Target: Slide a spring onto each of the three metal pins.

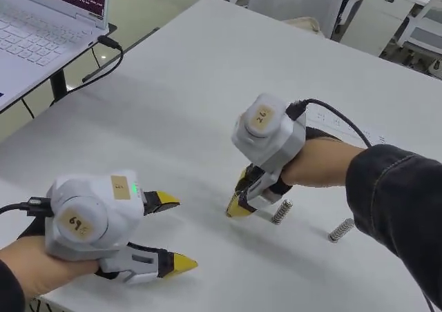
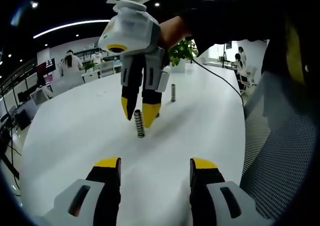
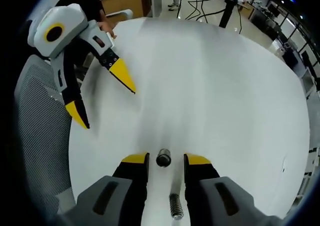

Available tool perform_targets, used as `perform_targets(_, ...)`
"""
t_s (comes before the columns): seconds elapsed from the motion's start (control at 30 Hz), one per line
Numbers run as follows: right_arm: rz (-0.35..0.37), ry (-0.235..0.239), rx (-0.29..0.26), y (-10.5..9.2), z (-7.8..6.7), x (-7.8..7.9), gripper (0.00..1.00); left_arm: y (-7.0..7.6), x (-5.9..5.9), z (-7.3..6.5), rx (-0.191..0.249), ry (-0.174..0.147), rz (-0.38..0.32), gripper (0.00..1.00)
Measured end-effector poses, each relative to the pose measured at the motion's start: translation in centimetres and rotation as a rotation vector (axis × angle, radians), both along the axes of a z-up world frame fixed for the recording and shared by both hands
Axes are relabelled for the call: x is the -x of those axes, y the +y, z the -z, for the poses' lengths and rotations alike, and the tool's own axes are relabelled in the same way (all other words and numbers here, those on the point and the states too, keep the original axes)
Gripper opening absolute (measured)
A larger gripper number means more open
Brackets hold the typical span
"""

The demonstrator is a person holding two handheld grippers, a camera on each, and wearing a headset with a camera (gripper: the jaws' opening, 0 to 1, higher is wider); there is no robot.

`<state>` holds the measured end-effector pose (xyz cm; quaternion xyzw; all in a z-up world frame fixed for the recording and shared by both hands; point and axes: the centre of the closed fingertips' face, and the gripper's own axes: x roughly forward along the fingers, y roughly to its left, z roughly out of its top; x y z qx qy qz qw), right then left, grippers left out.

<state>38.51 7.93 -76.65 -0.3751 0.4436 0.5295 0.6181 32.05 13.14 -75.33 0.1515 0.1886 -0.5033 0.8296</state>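
Left gripper view: dark coiled spring (image 2: pixel 139 126) stands upright; right tongs (image 2: pixel 139 114), left tongs (image 2: pixel 155 163) released.

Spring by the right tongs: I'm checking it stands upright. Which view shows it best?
Left gripper view: the spring shows side-on, upright, full length, at the right tongs. The right gripper view gives it end-on, between them; in the head view they hide it.
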Motion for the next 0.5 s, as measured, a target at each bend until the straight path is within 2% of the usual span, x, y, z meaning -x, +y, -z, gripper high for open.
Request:
perform_targets(0.2,0.023,-0.018,-0.022,-0.7,-0.9,-0.1,0.32,-0.4,-0.1,-0.4,0.0,-0.003,0.007,0.52)
perform_targets(0.37,0.079,-0.028,-0.09,-1.1,-2.1,-0.4,0.38,-0.6,-0.3,-0.7,0.004,0.0,0.004,0.54)
perform_targets(0.4,0.106,-0.015,-0.123,-0.9,-2.6,-0.3,0.39,-0.6,-0.4,-0.8,0.004,-0.001,0.003,0.54)
perform_targets(0.5,0.122,-0.037,-0.149,-1.3,-3.6,-0.6,0.42,-0.7,-0.5,-1.0,0.005,0.0,0.003,0.54)
